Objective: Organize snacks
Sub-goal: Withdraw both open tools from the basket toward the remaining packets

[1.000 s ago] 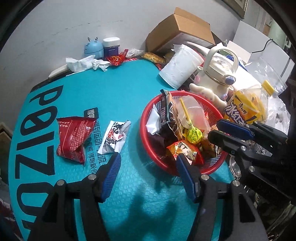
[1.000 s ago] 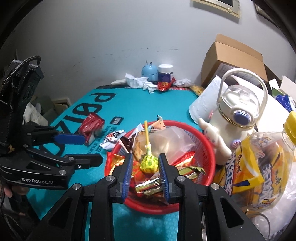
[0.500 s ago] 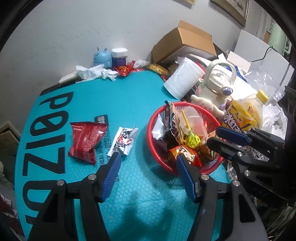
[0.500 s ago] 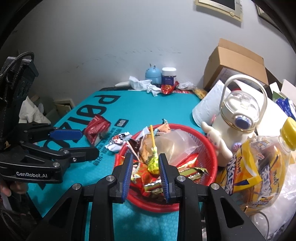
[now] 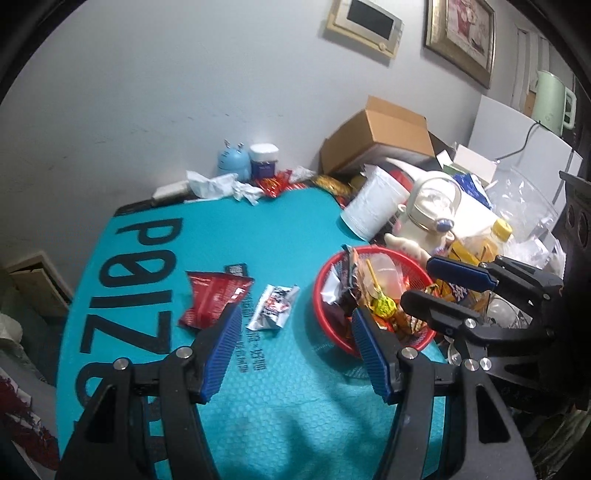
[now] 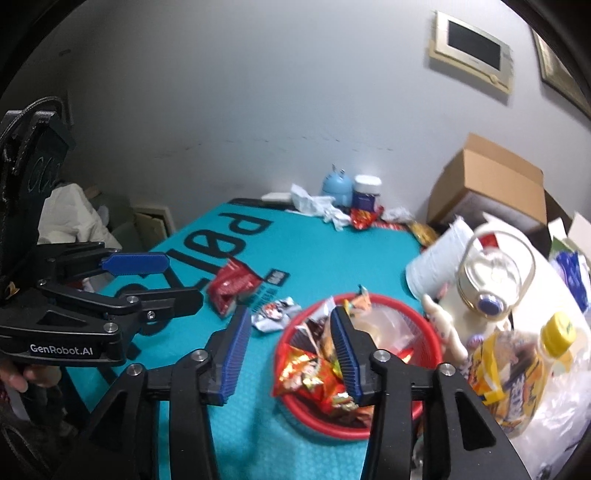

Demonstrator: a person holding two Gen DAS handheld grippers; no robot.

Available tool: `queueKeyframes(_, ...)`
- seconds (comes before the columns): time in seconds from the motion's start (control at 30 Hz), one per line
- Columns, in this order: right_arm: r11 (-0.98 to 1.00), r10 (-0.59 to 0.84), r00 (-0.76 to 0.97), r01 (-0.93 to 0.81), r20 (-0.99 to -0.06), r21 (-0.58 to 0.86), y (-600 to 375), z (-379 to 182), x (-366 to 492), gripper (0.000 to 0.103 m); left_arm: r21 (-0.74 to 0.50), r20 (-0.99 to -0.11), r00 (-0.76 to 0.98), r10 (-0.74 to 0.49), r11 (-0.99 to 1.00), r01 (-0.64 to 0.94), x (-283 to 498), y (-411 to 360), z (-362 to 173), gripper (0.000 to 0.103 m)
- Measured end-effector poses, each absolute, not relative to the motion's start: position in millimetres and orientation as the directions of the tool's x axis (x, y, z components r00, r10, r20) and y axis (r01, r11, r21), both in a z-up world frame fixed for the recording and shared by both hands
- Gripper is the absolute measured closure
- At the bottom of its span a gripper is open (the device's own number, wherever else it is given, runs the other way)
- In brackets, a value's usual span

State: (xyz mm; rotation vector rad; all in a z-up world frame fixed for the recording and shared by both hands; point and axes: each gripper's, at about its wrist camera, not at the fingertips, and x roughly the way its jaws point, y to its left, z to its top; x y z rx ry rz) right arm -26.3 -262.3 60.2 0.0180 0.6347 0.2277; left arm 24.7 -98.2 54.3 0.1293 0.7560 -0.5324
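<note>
Both tongs hang empty: right tongs [image 6: 286, 352] have just been opening, left tongs [image 5: 295, 350] gape wide. Red packet [image 5: 214, 297] at nine o'clock of the basket [image 5: 319, 295] could slide away if nudged.

Cardboard box [image 5: 384, 136] upper right, cream kettle-shaped jug [image 5: 430, 214] right of centre, blue round gadget [image 5: 232, 161] by the wall, framed pictures [image 5: 460, 35] top right

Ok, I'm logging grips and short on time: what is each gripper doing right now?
Left gripper: open, holding nothing.
Right gripper: open, jaws just been opening, nothing between them.
</note>
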Motion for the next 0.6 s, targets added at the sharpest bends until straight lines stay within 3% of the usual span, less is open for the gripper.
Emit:
queueKeyframes(0.17,0.965,0.238,0.780,-0.256,-0.580,0.051,-248,74,-23,0.045,-0.050,-0.673,0.639,-0.374,0.884,0.465,26,-84,67,0.042)
queueKeyframes(0.23,0.962,0.238,0.773,-0.273,-0.588,0.032,-243,78,-18,0.034,-0.031,-0.675,0.647,-0.354,0.890,0.454,28,-80,70,0.042)
queueKeyframes(0.4,0.951,0.216,0.758,-0.306,-0.615,-0.042,-229,88,-7,0.028,-0.023,-0.707,0.634,-0.313,0.906,0.422,38,-71,73,0.042)
queueKeyframes(0.6,0.937,0.225,0.734,-0.343,-0.641,-0.063,-217,90,11,0.028,-0.055,-0.723,0.616,-0.312,0.915,0.400,55,-60,69,0.042)
